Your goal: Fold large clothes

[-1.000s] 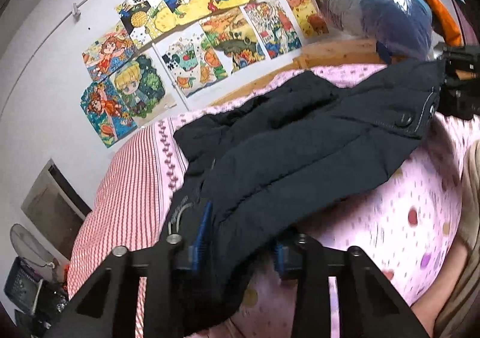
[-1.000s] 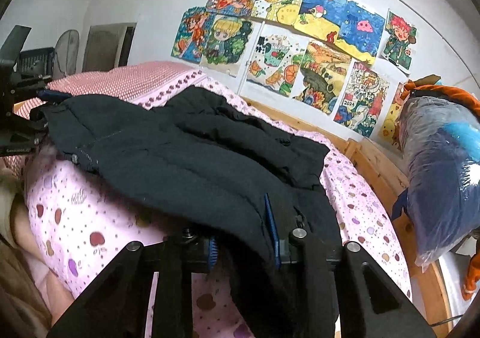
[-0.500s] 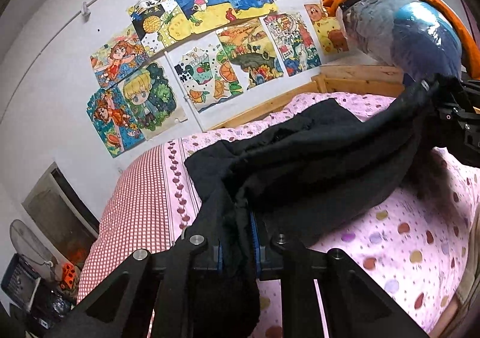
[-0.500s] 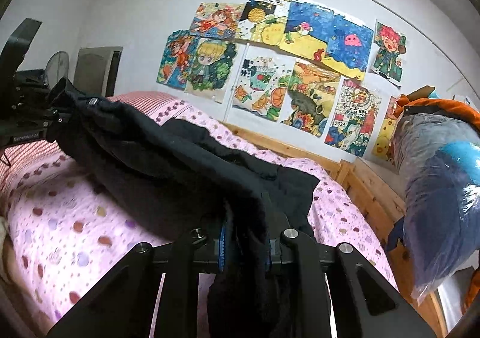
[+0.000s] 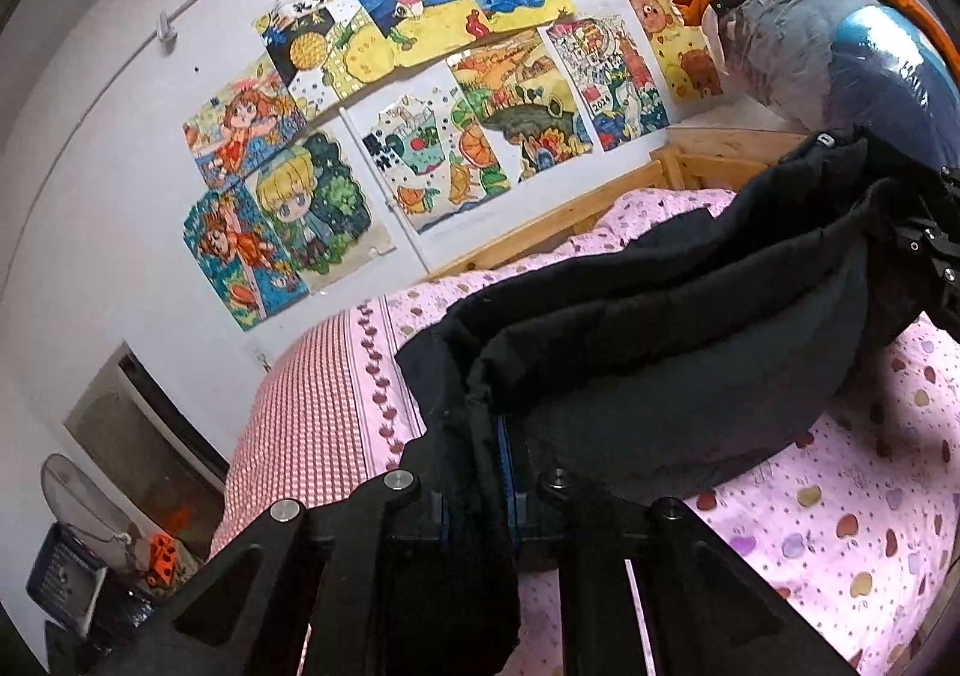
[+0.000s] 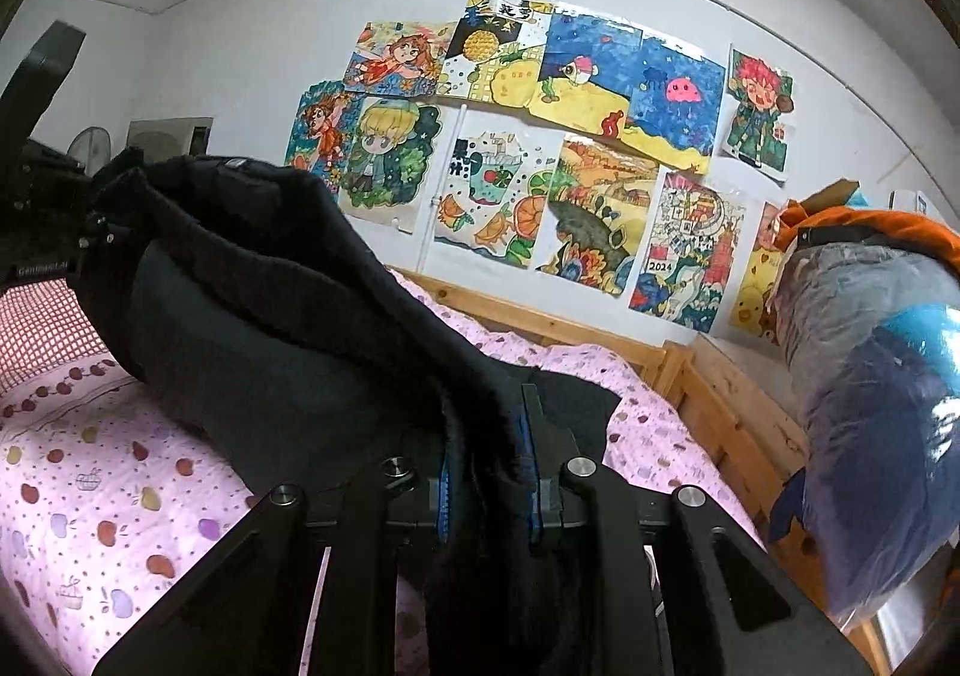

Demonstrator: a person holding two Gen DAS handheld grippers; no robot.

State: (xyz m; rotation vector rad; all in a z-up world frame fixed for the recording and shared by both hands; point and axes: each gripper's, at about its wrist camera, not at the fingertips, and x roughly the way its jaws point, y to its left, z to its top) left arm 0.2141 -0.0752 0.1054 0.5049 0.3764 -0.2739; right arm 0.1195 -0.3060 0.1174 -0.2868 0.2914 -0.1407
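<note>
A large black padded jacket (image 5: pixel 660 340) hangs stretched between my two grippers above the pink bed (image 5: pixel 840 526). My left gripper (image 5: pixel 474 472) is shut on one end of it. My right gripper (image 6: pixel 486 472) is shut on the other end. The jacket (image 6: pixel 270 328) sags in the middle and its lower part rests on the bedspread (image 6: pixel 90 496). The right gripper shows at the right edge of the left wrist view (image 5: pixel 936 256), and the left gripper at the left edge of the right wrist view (image 6: pixel 42 232).
Children's drawings (image 5: pixel 420 94) cover the white wall behind the bed. A wooden bed frame (image 6: pixel 708 394) runs along the wall. A plastic-wrapped blue bundle (image 6: pixel 870 406) stands at the bed's right end. A red checked pillow (image 5: pixel 300 436) lies at the left end.
Both grippers have risen with the jacket. It lay spread on the bed a second ago and now hangs lifted between them, folding along its length.
</note>
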